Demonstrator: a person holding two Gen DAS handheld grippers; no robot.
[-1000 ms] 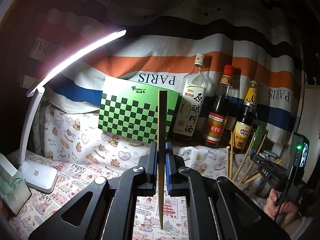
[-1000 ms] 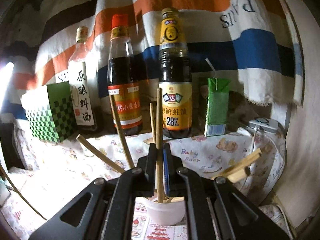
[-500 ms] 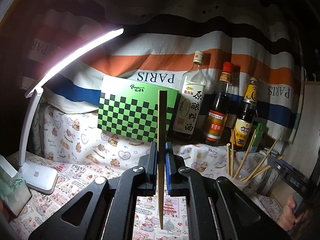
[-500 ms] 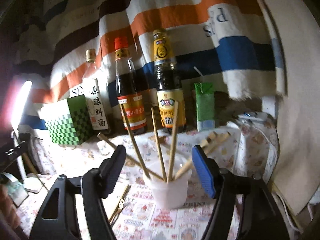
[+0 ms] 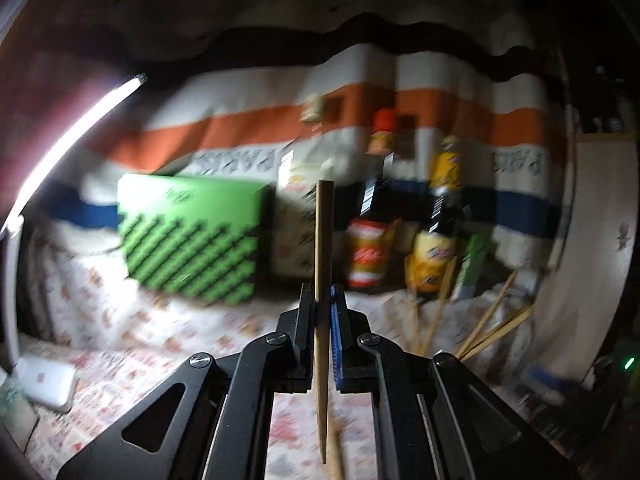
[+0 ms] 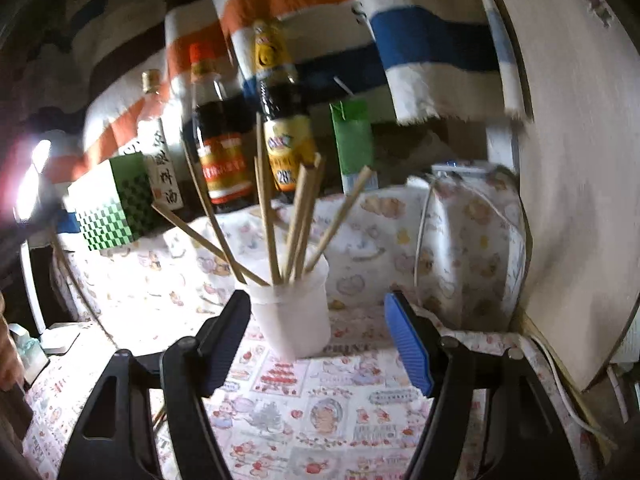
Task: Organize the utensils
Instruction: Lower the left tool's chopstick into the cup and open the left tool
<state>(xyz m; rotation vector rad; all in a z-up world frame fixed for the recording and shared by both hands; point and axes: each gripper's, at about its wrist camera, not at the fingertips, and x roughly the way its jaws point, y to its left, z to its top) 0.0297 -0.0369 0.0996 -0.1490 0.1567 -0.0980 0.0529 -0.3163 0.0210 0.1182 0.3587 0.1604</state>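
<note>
One wooden chopstick point(image 5: 322, 264) stands upright, clamped between the pads of the left tongs point(image 5: 322, 312), its thin tip pointing down toward the patterned cloth on the table point(image 5: 132, 320). Left view is blurred. Another stick point(image 5: 337, 454) lies on the cloth just below the held one.

Right tongs point(image 6: 316, 344) stand wide, nothing between the pads; the white cup point(image 6: 292, 312) sits on the table just beyond the gap, nearer the left pad. Several chopsticks point(image 6: 298, 220) stand in the cup, fanned out, some leaning far left.

Far side, against the striped cloth point(image 6: 420, 40): green checkered box point(image 6: 108, 208) at left, then three bottles point(image 6: 218, 148) in a row, then a small green carton point(image 6: 354, 140). A lit lamp arm point(image 5: 68, 152) curves up at far left.
</note>
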